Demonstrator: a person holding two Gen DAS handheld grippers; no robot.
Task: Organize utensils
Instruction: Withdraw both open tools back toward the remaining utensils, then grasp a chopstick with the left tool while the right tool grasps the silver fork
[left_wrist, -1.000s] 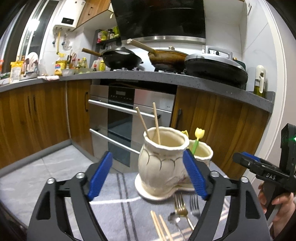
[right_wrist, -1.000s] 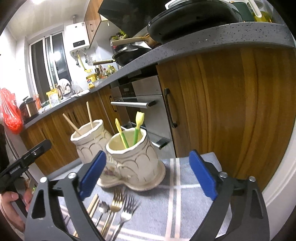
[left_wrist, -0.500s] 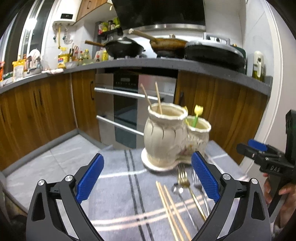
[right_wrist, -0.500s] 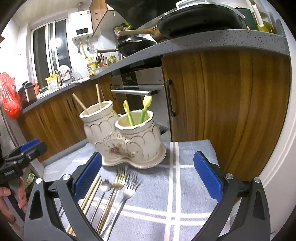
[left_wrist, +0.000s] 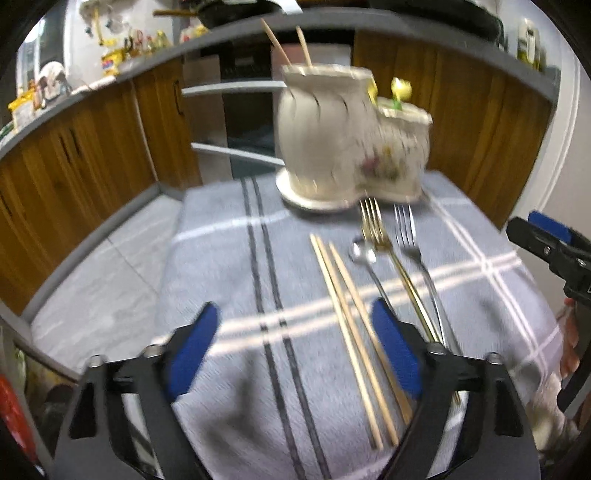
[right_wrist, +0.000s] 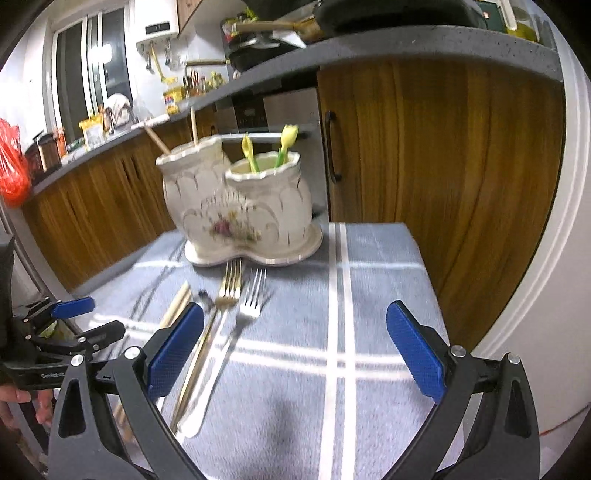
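Note:
A cream two-pot ceramic holder (left_wrist: 347, 136) stands at the far end of a grey striped cloth (left_wrist: 229, 266); it also shows in the right wrist view (right_wrist: 240, 210). Its taller pot holds two wooden chopsticks (left_wrist: 291, 42), the lower pot two yellow-green utensils (right_wrist: 266, 147). On the cloth lie loose chopsticks (left_wrist: 351, 325), a small spoon (left_wrist: 364, 254), a gold fork (left_wrist: 384, 251) and a silver fork (left_wrist: 410, 243). My left gripper (left_wrist: 295, 354) is open and empty above the chopsticks. My right gripper (right_wrist: 295, 354) is open and empty, to the right of the forks (right_wrist: 236, 295).
Wooden kitchen cabinets (right_wrist: 443, 166) and an oven (left_wrist: 243, 110) stand behind the cloth-covered surface, under a grey counter (right_wrist: 406, 40) with pans. The cloth's left edge drops to a tiled floor (left_wrist: 103, 280). A white door frame (right_wrist: 554, 258) is at the right.
Both grippers have pulled back from the holder and tilted down, so the loose utensils on the cloth now lie between and beside the jaws. Both stay open.

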